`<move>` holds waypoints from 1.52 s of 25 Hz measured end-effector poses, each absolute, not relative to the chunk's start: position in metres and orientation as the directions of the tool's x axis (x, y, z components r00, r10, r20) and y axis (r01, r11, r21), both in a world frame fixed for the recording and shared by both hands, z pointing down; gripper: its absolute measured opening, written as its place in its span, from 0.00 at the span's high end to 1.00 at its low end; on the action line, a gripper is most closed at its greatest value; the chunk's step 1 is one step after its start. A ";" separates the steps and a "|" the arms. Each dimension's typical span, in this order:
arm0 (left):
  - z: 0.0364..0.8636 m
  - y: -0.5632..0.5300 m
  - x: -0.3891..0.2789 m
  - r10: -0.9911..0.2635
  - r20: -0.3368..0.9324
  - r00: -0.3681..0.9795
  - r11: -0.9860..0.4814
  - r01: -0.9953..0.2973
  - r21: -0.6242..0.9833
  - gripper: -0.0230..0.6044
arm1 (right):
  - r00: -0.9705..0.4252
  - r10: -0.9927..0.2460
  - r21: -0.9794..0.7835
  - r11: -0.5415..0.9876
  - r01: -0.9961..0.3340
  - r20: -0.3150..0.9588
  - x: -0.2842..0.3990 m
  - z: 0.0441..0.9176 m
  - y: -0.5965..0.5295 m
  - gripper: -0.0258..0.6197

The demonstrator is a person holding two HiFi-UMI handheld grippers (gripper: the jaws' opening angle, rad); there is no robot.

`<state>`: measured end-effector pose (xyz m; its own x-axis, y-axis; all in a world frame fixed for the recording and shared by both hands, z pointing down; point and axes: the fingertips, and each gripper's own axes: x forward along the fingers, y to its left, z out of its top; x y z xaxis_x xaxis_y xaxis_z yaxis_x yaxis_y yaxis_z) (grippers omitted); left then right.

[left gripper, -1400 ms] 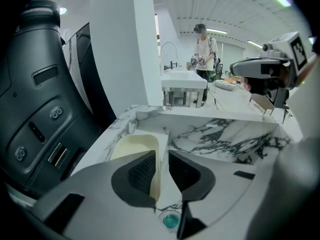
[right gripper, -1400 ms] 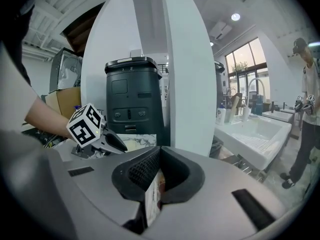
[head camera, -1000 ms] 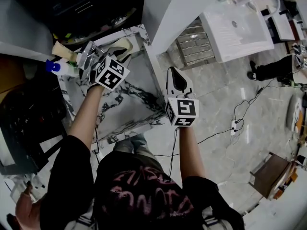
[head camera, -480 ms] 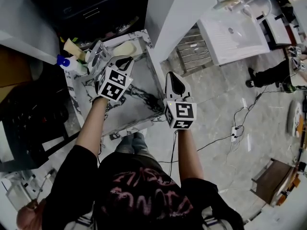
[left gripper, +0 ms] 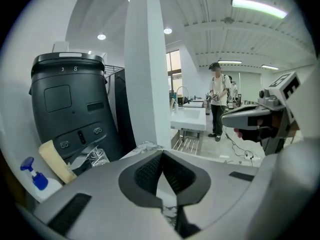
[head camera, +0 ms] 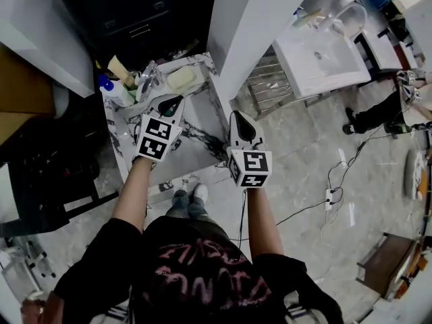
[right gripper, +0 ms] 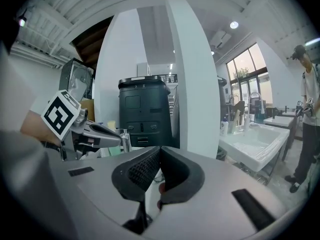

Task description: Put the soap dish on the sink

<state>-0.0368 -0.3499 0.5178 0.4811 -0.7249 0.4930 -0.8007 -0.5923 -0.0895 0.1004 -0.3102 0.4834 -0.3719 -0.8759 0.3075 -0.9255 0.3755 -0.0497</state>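
Soap dish (head camera: 181, 78) rests on the marble sink's (head camera: 199, 117) far edge beside the tap (head camera: 150, 79) — seemingly delivered — so left gripper (head camera: 170, 104) and right gripper (head camera: 243, 121) hang nearer, clenched on nothing.

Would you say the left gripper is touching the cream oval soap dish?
Apart. The head view shows marble sink top between the left gripper and the cream oval soap dish; its own view shows shut, empty jaws.

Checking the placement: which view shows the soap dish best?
The head view: the soap dish lies in full sight on the back edge of the marble sink, beside the faucet. In the left and right gripper views I cannot make it out.
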 end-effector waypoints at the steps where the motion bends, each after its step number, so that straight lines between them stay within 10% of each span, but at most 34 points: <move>1: 0.512 -0.345 -0.039 -0.733 0.482 0.480 -0.585 -0.806 -0.088 0.94 | -0.373 -0.877 -0.051 0.376 -0.925 0.303 0.099 0.479 -0.307 0.94; 38: 0.394 -0.241 -0.109 -0.928 0.177 0.327 -0.354 -0.922 -0.158 0.94 | -0.432 -0.898 -0.006 0.433 -0.901 0.087 0.104 0.398 -0.252 0.94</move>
